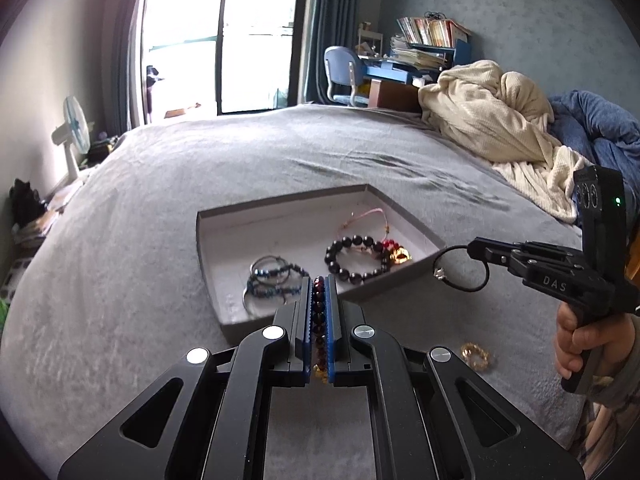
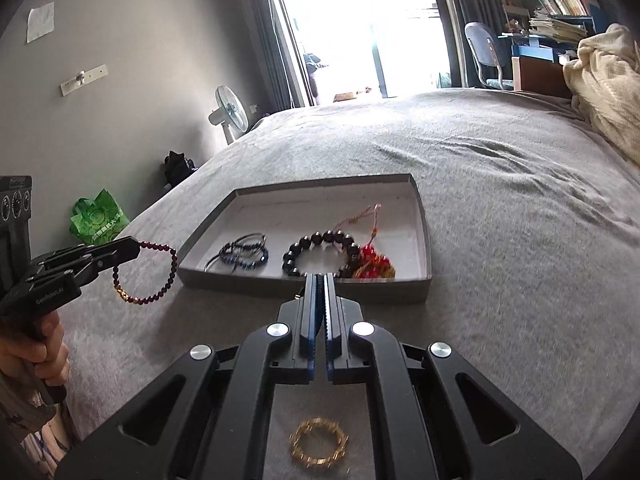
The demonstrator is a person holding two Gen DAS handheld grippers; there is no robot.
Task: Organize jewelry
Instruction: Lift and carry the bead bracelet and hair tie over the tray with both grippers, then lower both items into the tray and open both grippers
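The left gripper was clenched on a dark red bead bracelet with one gold charm, hanging just left of the grey tray. The right gripper was clamped on a thin black cord loop bearing a small silver charm, at the tray's right corner. "DAS" was legible on the right gripper's side; other lettering was unreadable.

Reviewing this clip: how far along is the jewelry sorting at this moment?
Done: black bead bracelet, blue cord bracelets and a red-gold piece lie in the tray. In hand: left gripper holds the dark red bracelet; right gripper holds a thin black ring-charm cord. Left: gold bracelet on the bed.
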